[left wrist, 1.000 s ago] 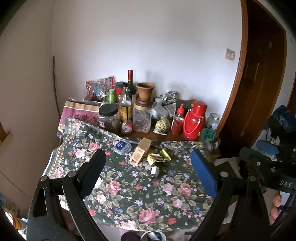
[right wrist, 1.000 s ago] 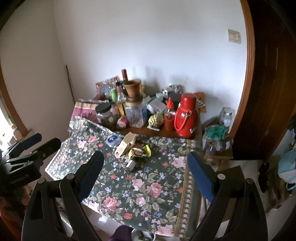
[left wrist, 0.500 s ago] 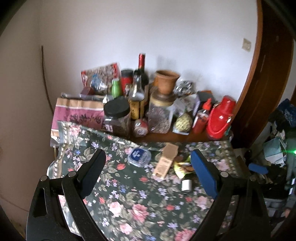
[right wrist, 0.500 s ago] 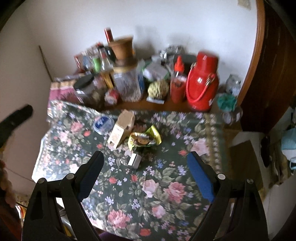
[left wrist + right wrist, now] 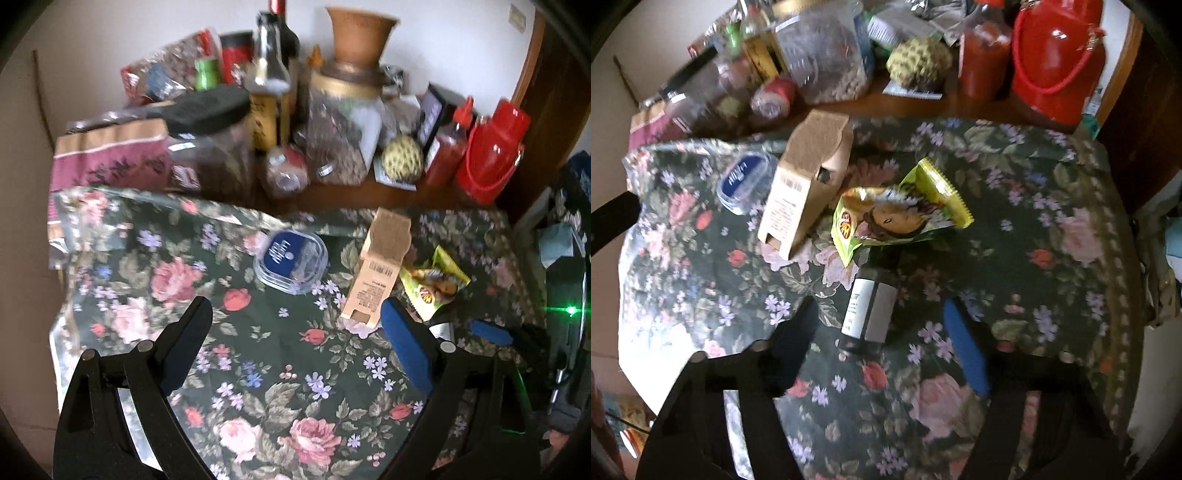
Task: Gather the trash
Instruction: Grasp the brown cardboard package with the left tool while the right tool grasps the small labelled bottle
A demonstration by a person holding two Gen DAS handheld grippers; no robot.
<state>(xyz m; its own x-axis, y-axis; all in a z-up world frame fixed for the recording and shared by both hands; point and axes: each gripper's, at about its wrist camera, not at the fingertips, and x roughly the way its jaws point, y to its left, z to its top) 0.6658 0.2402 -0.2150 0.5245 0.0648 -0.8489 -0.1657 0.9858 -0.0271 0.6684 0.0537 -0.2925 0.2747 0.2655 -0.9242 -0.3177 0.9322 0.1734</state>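
On the floral tablecloth [image 5: 1015,229] lie a brown cardboard box [image 5: 805,184], a yellow-green snack wrapper [image 5: 897,214], a small dark bottle with a white label [image 5: 868,310] on its side, and a clear plastic lid with a blue label [image 5: 746,181]. My right gripper [image 5: 882,325] is open and empty, its fingers either side of the bottle's near end. My left gripper [image 5: 295,339] is open and empty, just short of the lid [image 5: 291,258] and the box [image 5: 380,269]. The wrapper [image 5: 432,284] lies right of the box.
Behind the cloth the table is crowded: a red thermos [image 5: 1056,62], a red sauce bottle [image 5: 982,55], jars [image 5: 340,129], bottles [image 5: 269,74], a clay pot [image 5: 358,33] and a custard apple [image 5: 919,62]. A wooden door [image 5: 554,92] stands on the right.
Both grippers have moved forward and down toward the table. The right one has come in over the small dark bottle; the left one has closed in on the lid and box.
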